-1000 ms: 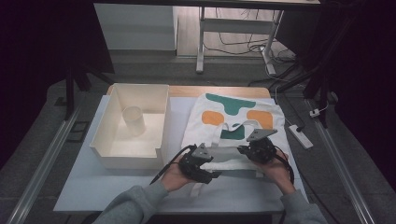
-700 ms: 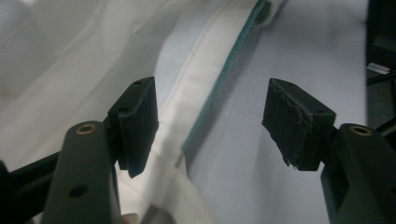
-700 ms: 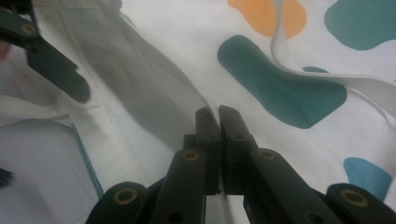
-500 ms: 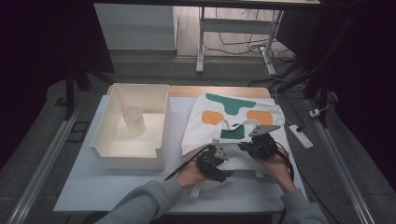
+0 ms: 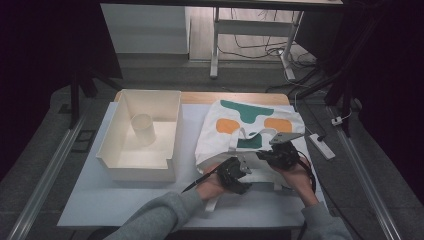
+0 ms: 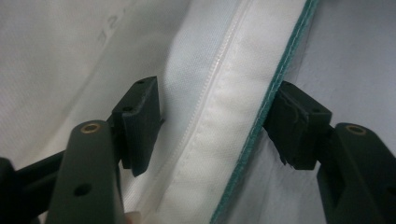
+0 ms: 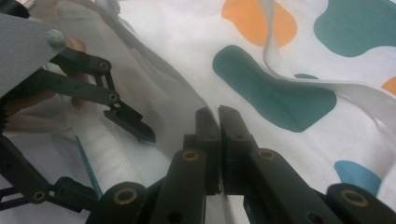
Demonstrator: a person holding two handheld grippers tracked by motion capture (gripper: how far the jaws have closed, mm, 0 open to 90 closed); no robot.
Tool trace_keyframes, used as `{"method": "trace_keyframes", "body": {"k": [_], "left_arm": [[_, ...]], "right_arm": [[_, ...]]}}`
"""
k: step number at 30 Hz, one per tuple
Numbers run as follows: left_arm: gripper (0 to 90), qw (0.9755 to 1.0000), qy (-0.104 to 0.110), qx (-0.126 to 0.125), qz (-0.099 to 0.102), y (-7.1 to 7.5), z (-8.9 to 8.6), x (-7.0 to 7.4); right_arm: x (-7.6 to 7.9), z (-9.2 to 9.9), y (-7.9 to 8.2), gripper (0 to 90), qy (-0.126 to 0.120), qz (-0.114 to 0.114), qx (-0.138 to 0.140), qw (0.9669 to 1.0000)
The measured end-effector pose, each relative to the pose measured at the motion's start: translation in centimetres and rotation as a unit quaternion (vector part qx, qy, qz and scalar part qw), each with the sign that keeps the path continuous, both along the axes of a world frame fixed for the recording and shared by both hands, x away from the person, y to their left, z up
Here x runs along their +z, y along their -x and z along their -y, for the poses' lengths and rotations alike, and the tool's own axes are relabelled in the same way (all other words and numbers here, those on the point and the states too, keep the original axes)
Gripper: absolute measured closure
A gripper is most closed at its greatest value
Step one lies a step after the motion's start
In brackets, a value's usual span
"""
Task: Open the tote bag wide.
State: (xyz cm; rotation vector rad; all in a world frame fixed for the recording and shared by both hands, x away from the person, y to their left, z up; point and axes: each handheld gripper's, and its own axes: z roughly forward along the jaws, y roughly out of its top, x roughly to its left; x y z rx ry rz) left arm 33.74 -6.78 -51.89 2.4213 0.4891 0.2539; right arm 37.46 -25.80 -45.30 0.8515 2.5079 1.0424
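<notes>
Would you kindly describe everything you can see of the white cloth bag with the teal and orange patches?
The cloth bag is white woven fabric printed with teal and orange blobs, lying flat but rumpled on the right of the white table, beside the cream bin. A white strap loops across its print. Its near edge has a stitched hem with teal trim. The right gripper is shut on the fabric; the left gripper, whose jaws have just been closing, straddles the hem, pads not pressing.

Right claw (image 7: pixel 218 116) pinching tote bag (image 7: pixel 187 46)
</notes>
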Motion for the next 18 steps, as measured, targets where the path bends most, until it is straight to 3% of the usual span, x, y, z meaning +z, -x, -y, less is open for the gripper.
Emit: {"method": "trace_keyframes", "body": {"k": [7,9,13,18], "left_arm": [[67.8,0.9998,-0.001,-0.007,0.021,0.29,-0.3,0.44],[73.1,0.9999,0.003,-0.007,0.012,-0.03,-0.52,0.38],[84.8,0.9995,-0.005,-0.012,0.029,0.06,-0.58,0.39],[86.6,0.9992,-0.004,-0.024,0.032,0.21,-0.77,0.61]], "right_arm": [[0.09,0.18,-0.01,87.4,0.0,0.004,0.003,1.0],[0.11,0.2,0.0,87.4,0.0,0.004,0.003,1.0],[0.13,0.21,0.01,87.4,-0.002,0.005,0.002,1.0],[0.2,0.24,0.02,87.4,-0.002,0.007,0.002,1.0]]}}
